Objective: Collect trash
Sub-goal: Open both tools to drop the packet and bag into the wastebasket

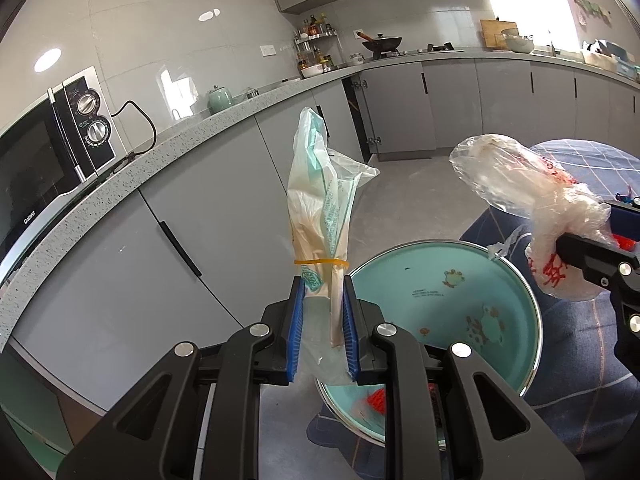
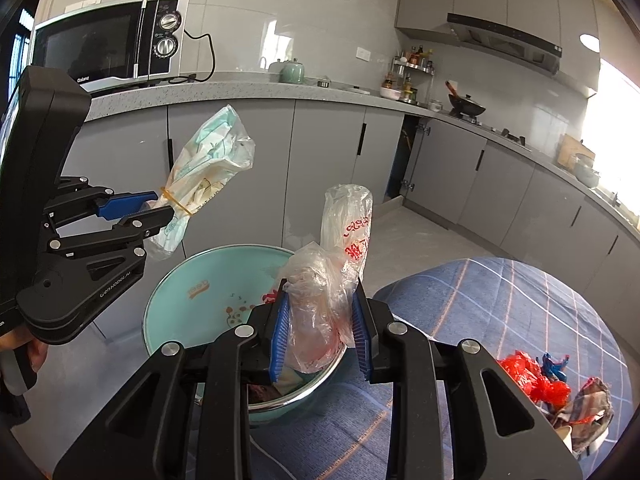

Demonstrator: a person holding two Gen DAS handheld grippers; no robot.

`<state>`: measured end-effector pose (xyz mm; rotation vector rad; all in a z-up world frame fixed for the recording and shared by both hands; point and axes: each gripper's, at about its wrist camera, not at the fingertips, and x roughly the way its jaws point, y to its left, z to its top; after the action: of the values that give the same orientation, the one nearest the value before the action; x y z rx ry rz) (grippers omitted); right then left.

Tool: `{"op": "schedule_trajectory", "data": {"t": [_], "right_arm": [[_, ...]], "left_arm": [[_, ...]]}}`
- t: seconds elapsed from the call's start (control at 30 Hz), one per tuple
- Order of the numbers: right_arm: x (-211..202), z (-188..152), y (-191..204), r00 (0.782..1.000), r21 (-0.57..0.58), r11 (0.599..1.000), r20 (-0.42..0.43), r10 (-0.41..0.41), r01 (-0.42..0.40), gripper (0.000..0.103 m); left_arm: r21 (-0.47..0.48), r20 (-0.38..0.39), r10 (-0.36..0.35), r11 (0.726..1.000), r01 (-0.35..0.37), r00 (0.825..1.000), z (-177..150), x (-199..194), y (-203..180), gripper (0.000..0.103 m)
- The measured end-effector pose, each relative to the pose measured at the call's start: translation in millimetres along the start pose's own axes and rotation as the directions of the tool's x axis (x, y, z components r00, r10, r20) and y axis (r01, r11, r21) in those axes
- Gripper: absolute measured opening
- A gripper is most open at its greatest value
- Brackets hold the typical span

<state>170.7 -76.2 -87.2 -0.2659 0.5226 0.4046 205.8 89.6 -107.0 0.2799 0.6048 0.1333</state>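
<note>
Left gripper (image 1: 322, 304): blue fingers (image 1: 295, 320) pinching a rolled bag with green print (image 1: 320, 208), bound by a yellow rubber band (image 1: 320, 261). Bag stands upright out of the grip, centre of the left wrist view. Same bag appears at left centre of the right wrist view (image 2: 204, 172), tilted up to the right, with the left gripper (image 2: 160, 210) clamped on its lower end.

Right gripper (image 2: 322, 332): blue fingers (image 2: 279, 336) pinching a crumpled clear bag with red print (image 2: 340, 256); the bag rises from the grip, centre of frame. In the left wrist view this bag (image 1: 532, 188) is at right centre, well apart from the green-printed one.

Teal basin (image 1: 448, 304) sits below both grippers, on a blue plaid cloth (image 2: 500, 312) over the table. Red scrap (image 1: 376, 400) lies inside the basin near its lower rim. More wrappers, red and blue (image 2: 536, 376), lie on the cloth at lower right of the right wrist view.

Background: microwave (image 2: 108, 44) on the kitchen counter, upper left.
</note>
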Motion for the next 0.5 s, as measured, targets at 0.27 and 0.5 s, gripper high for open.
{"op": "schedule_trajectory", "data": {"t": [0.27, 0.5], "right_arm": [[6.5, -4.2, -2.7, 1.0, 0.007, 1.0, -0.004, 0.01, -0.01, 0.046], [6.5, -6.6, -6.4, 1.0, 0.021, 1.0, 0.001, 0.001, -0.001, 0.056]], "left_arm": [[0.019, -0.005, -0.014, 1.0, 0.015, 1.0, -0.4, 1.7, -6.1, 0.028], [0.029, 0.001, -0.011, 1.0, 0.011, 1.0, -2.7, 1.5, -10.6, 0.047]]}}
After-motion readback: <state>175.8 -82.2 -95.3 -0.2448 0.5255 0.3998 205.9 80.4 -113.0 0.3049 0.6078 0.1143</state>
